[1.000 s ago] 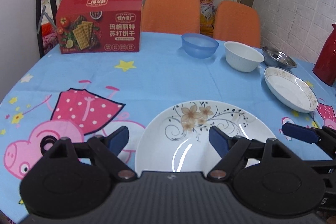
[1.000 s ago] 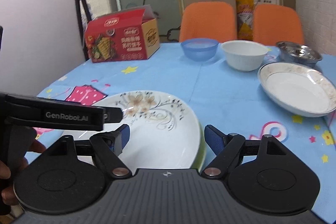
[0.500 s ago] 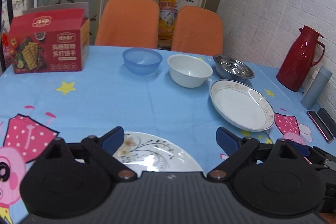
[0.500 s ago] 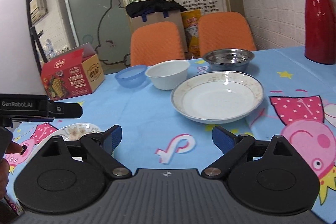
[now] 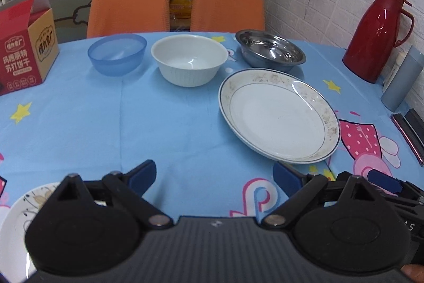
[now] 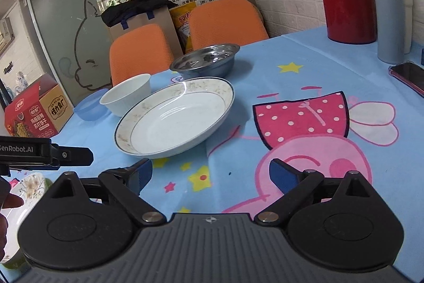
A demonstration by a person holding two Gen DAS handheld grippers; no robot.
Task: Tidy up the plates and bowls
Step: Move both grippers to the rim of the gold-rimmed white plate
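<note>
With both hand-held grippers, left [image 5: 214, 177] and right [image 6: 210, 174], wide and empty near the rimmed plate [image 6: 175, 118], a shallow rim pinch could slip.

Right gripper [image 6: 210, 175] fingers spread, empty, near rimmed plate [image 6: 175, 117].

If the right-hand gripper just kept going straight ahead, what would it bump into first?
Probably the tablecloth; the right gripper, open, points just right of the gold-rimmed plate. Depth is hard to judge.
</note>
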